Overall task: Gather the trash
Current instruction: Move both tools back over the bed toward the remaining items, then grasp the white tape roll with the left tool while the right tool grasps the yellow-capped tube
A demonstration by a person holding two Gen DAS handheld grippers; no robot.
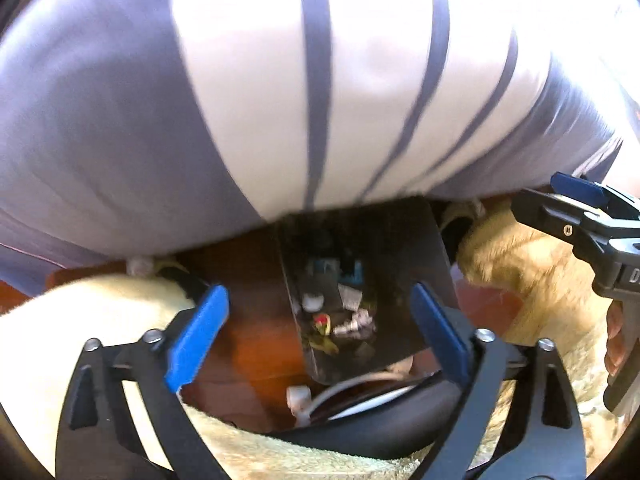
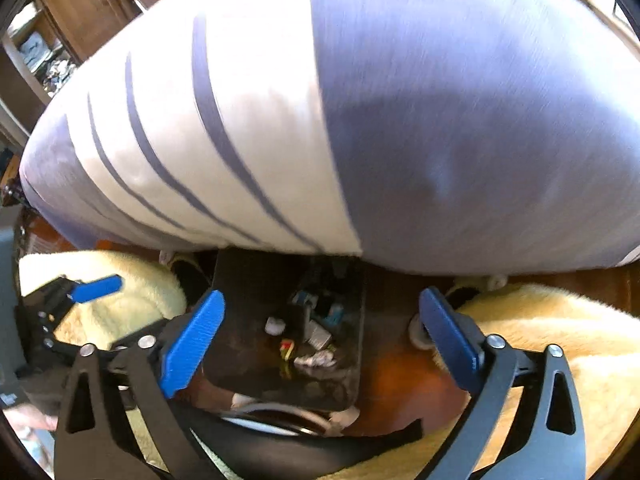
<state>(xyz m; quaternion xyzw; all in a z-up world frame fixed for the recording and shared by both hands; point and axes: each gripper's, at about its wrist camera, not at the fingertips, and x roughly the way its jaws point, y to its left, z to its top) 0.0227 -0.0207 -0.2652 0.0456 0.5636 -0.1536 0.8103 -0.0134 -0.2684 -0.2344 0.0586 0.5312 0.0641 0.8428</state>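
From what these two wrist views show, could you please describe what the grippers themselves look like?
Both match: the left gripper and right gripper each have two flat, ribbed blue pads on black linkage arms with triangular cutouts and silver pivot screws. White lettering marks the right gripper's body, too cropped to read. No sleeves or gripper cables are visible.

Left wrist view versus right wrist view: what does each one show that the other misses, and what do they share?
Only the left wrist view shows the right gripper entering from the right edge, with fingers of the hand holding it.

Only the right wrist view shows the left gripper at the left edge, plus wooden shelving behind the pillow.

Both show the big lilac-and-white striped pillow filling the top, the dark trash bin below it holding wrappers and crumpled scraps, cream fluffy slippers on either side, and the reddish wooden floor. Both grippers are open and hold nothing.
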